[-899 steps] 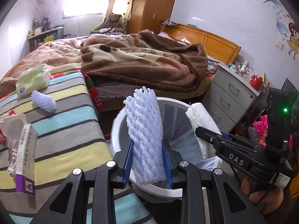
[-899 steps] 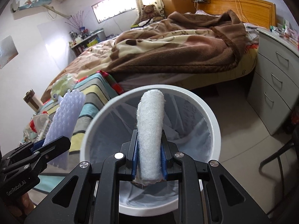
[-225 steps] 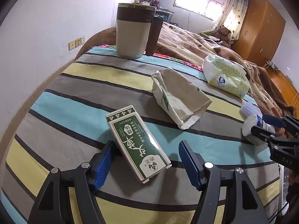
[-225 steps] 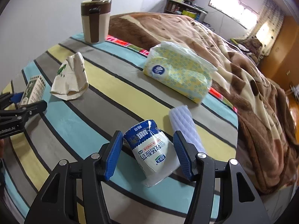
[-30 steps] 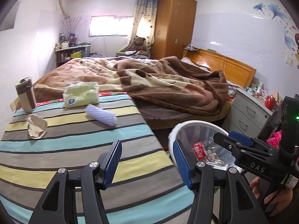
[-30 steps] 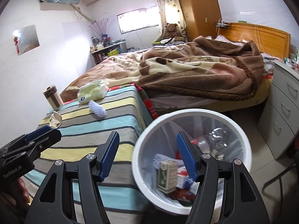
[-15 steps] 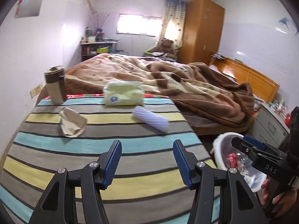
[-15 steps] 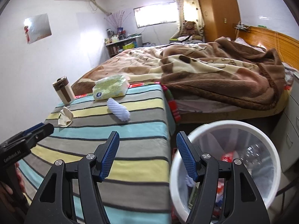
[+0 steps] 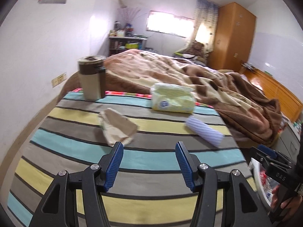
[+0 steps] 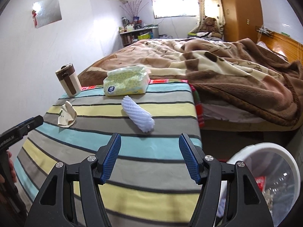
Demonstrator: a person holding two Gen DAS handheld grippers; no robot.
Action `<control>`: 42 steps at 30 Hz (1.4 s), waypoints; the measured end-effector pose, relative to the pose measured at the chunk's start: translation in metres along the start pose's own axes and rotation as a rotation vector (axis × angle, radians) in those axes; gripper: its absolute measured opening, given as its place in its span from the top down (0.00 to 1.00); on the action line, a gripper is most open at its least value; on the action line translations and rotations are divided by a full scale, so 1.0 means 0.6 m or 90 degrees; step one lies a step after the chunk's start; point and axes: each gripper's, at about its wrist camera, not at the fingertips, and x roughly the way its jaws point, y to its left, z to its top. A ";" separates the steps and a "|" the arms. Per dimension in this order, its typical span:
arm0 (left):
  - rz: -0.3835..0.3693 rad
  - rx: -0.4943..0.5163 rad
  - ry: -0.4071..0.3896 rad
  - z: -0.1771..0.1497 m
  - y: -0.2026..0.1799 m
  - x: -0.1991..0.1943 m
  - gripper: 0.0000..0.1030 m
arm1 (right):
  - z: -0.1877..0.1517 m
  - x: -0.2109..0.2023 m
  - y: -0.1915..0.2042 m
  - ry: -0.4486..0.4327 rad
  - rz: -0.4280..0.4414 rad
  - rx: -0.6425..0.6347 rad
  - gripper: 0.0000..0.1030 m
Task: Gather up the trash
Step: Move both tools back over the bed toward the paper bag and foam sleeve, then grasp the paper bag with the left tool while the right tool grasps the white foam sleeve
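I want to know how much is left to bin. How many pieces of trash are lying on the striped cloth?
2: a crumpled paper bag toward the cloth's left side, near the brown cup, and a white foam net sleeve in front of the tissue pack. Nothing seems hidden behind them.

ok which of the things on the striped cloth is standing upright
The brown-and-cream mug at the far left corner. It alone stands on its base; the crumpled paper bag, foam sleeve and tissue pack all lie flat.
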 end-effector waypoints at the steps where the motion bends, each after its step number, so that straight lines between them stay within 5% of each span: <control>1: 0.007 -0.001 -0.002 0.003 0.007 0.004 0.45 | 0.003 0.007 0.003 0.002 0.001 -0.006 0.37; 20: 0.054 -0.093 0.080 0.023 0.124 0.157 0.39 | 0.046 0.131 0.041 0.063 0.003 -0.065 0.37; 33: 0.024 -0.168 0.115 0.028 0.148 0.228 0.39 | 0.049 0.172 0.050 0.096 0.019 -0.066 0.37; 37: 0.031 -0.158 0.106 0.030 0.138 0.233 0.39 | 0.049 0.172 0.054 0.097 0.017 -0.065 0.44; 42: 0.023 -0.163 0.102 0.033 0.135 0.242 0.53 | 0.049 0.174 0.058 0.099 0.021 -0.069 0.56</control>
